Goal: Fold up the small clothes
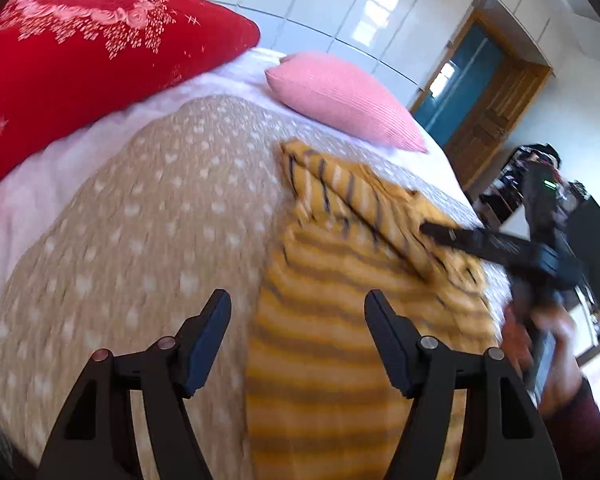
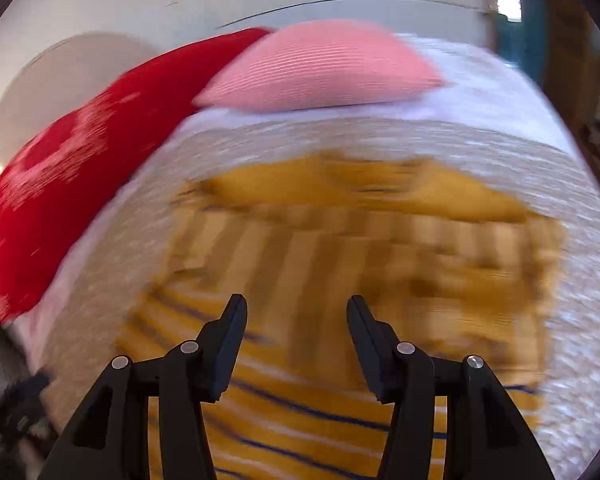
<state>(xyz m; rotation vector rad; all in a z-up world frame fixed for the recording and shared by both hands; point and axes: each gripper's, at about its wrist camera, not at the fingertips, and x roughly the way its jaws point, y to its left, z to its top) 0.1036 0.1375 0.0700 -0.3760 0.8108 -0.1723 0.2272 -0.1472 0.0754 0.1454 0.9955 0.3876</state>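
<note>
A small yellow striped garment (image 1: 340, 280) lies on the beige dotted blanket (image 1: 140, 220), its top part folded over. My left gripper (image 1: 298, 300) is open and empty, hovering above the garment's left edge. The right gripper (image 1: 452, 236) shows in the left wrist view at the right, its fingers over the garment's right side. In the right wrist view the right gripper (image 2: 296, 306) is open and empty above the same garment (image 2: 340, 260), which is blurred by motion.
A red patterned pillow (image 1: 80, 60) and a pink pillow (image 1: 348, 96) lie at the head of the bed on a white sheet (image 1: 28, 184). White wardrobe doors and a wooden door (image 1: 492, 108) stand behind. The bed's right edge is near the garment.
</note>
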